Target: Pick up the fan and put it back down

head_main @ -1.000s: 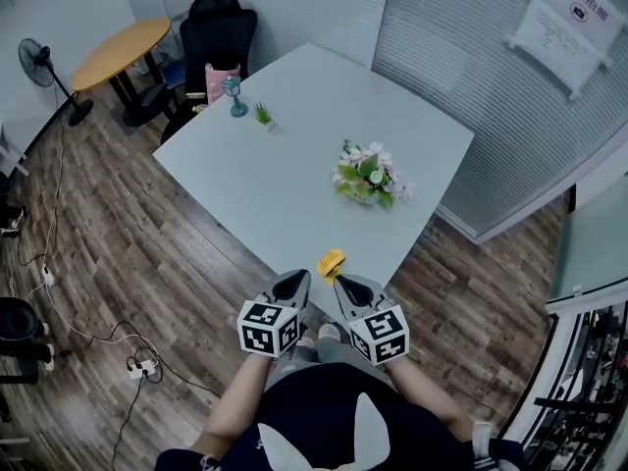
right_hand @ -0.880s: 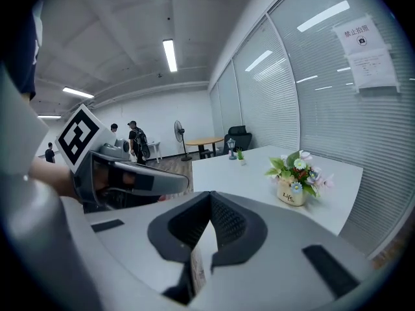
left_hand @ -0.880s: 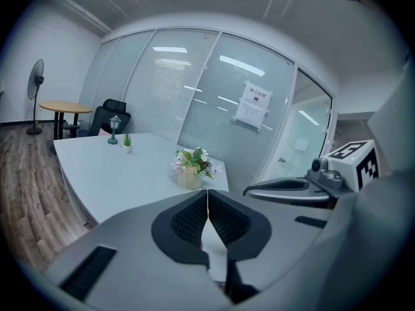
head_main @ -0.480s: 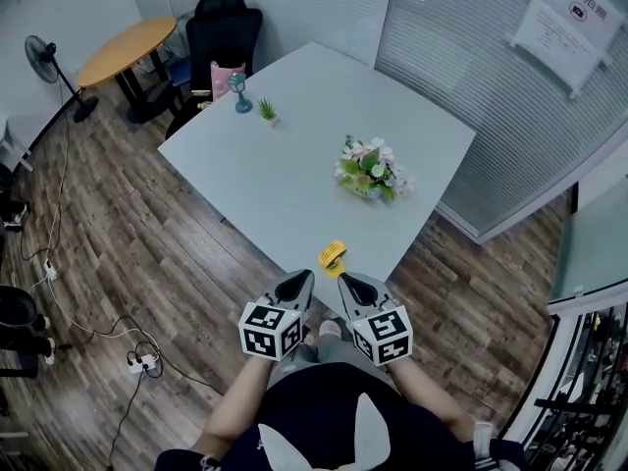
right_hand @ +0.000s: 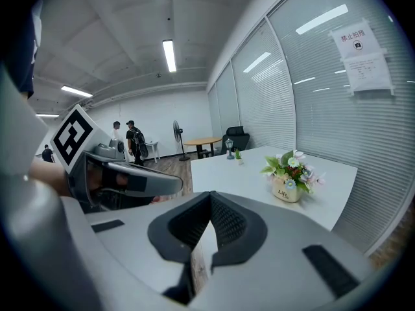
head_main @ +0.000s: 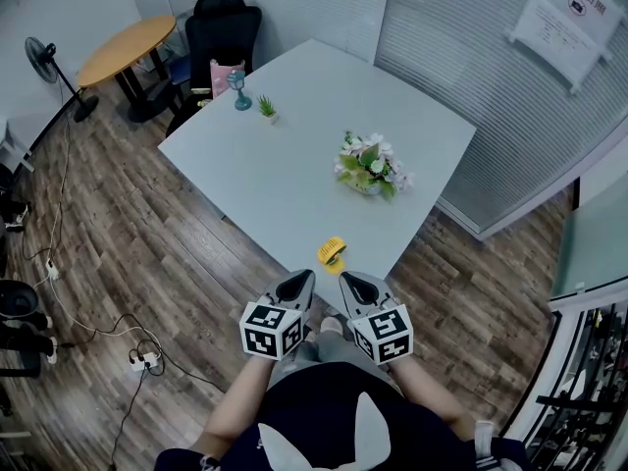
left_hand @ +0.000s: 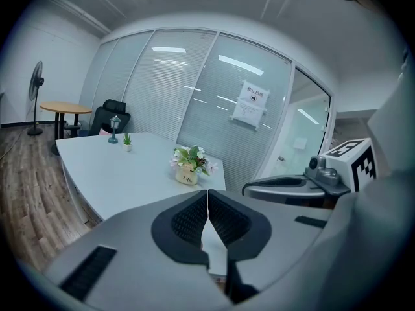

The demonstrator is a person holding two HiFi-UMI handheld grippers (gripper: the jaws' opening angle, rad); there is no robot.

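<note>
Yellow and ribbed, the small fan lies at the near edge of the smooth white table, too small to make out in detail. Just short of it, the left gripper and right gripper each press ridged black pads together on nothing.

A large pale grey square table stands on dark wood-plank flooring. White and pink flowers in a cream pot sit between its middle and its right corner. A small green potted plant stands near the left corner. Beyond that corner (off the table) are a round wooden side table and a black office chair.
</note>
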